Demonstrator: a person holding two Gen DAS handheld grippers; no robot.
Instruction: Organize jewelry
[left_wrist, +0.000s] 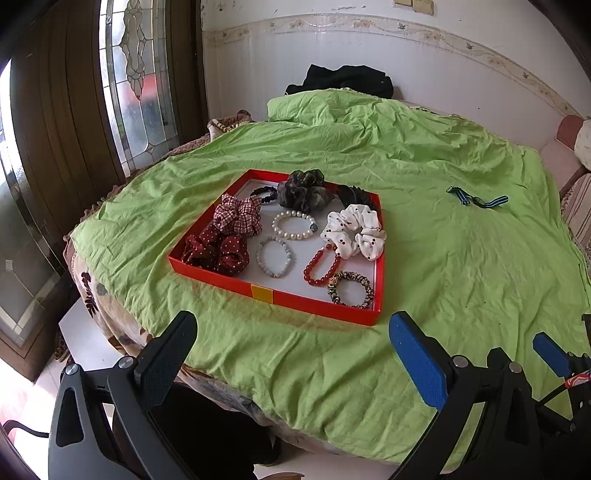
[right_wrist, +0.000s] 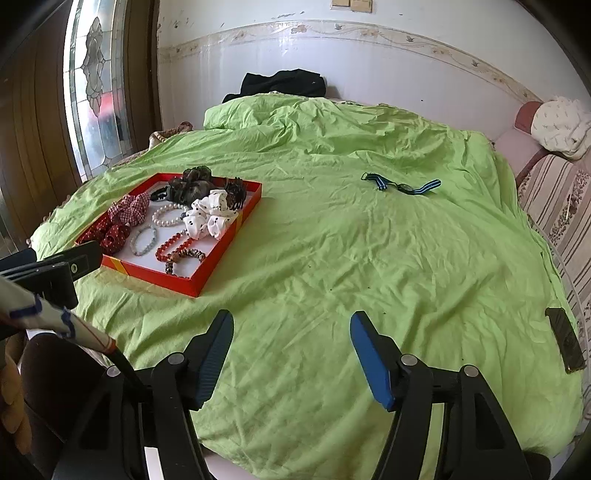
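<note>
A shallow red tray (left_wrist: 317, 308) (right_wrist: 221, 254) lies on the green bed sheet, holding several scrunchies and bead bracelets: a white dotted scrunchie (left_wrist: 356, 230), a pearl bracelet (left_wrist: 294, 225), a red bead bracelet (left_wrist: 322, 265). A blue striped watch (left_wrist: 476, 199) (right_wrist: 402, 186) lies alone on the sheet, well to the right of the tray. My left gripper (left_wrist: 293, 332) hangs open just before the tray's near edge, nothing between its fingers. My right gripper (right_wrist: 291, 332) stands open over bare sheet, short of the watch, and it also shows at the right edge of the left wrist view.
A green sheet (right_wrist: 332, 258) covers the whole bed. Black clothing (right_wrist: 284, 83) lies by the far wall. A dark phone (right_wrist: 565, 339) rests at the bed's right edge beside a striped cushion (right_wrist: 554, 199). A glass-panelled door (left_wrist: 136, 74) stands to the left.
</note>
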